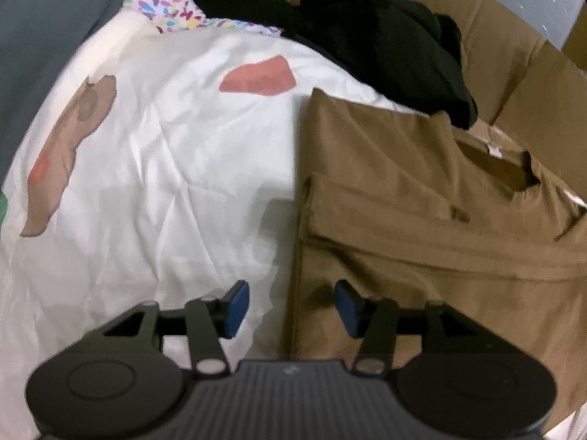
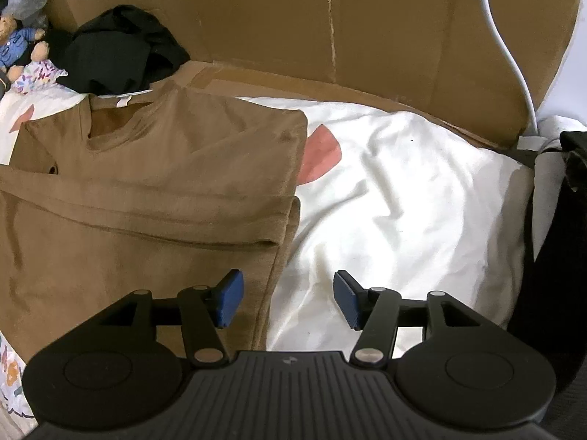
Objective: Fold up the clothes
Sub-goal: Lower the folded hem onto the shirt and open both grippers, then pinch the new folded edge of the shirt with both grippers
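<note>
Shirt: brown shirt [image 1: 422,220] lies folded on the white sheet [image 1: 165,183], right half of the left view, left half of the right view.
Left gripper [image 1: 292,308]: fingers apart, empty, straddling the shirt's edge.
Right gripper [image 2: 288,299]: fingers apart, empty, over the shirt's other edge.
Behind: black garment [image 2: 117,55], cardboard [image 2: 330,29].

The brown T-shirt [image 2: 154,168] lies flat on the white bedsheet [image 2: 403,190], sides folded in, neckline at the far end.
</note>
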{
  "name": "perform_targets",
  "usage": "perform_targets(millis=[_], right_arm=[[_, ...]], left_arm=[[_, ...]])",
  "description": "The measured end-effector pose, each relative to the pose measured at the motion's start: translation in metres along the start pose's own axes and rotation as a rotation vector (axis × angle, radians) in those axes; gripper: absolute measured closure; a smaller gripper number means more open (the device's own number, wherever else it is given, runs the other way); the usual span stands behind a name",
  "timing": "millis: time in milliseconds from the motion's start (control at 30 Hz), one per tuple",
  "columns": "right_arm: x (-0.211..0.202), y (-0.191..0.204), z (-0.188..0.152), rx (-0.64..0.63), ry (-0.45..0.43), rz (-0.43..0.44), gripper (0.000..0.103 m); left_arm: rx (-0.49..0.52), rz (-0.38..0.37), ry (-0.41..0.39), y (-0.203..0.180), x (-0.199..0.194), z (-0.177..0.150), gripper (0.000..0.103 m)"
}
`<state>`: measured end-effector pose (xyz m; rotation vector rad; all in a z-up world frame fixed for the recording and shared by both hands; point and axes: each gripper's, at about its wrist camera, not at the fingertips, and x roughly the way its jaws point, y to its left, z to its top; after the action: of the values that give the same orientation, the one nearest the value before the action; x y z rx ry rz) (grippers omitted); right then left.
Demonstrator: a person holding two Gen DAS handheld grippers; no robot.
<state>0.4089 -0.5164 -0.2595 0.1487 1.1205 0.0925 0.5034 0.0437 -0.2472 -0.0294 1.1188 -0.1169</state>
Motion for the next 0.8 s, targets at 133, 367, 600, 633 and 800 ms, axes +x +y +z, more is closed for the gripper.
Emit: perform_targets(millis=[133,367,600,633,800], right_arm=[[-0.002,0.001,-0.003,-0.014,-0.012,0.004,0.041],[0.002,0.004,-0.009,-0.034,0.0,-0.018,0.041],[0.01,0.005,0.0,-0.028,-0.041,-0.074,0.041],[0.011,0.005,0.002,-0.024,-0.048,-0.081,0.041],[0.019,0.001,0.008,-0.015,-0.078,-0.092,0.041]], left_arm=[[0.014,0.014,0.005,0.001,0.001,-0.003,0.045],[0.031,0.033,-0.016,0.0,0.0,-0.003,0.045],[0.068,0.071,-0.034,-0.011,0.011,0.01,0.045],[0.073,0.072,-0.036,-0.013,0.013,0.012,0.045],[0.065,0.077,-0.056,-0.021,0.025,0.025,0.045]])
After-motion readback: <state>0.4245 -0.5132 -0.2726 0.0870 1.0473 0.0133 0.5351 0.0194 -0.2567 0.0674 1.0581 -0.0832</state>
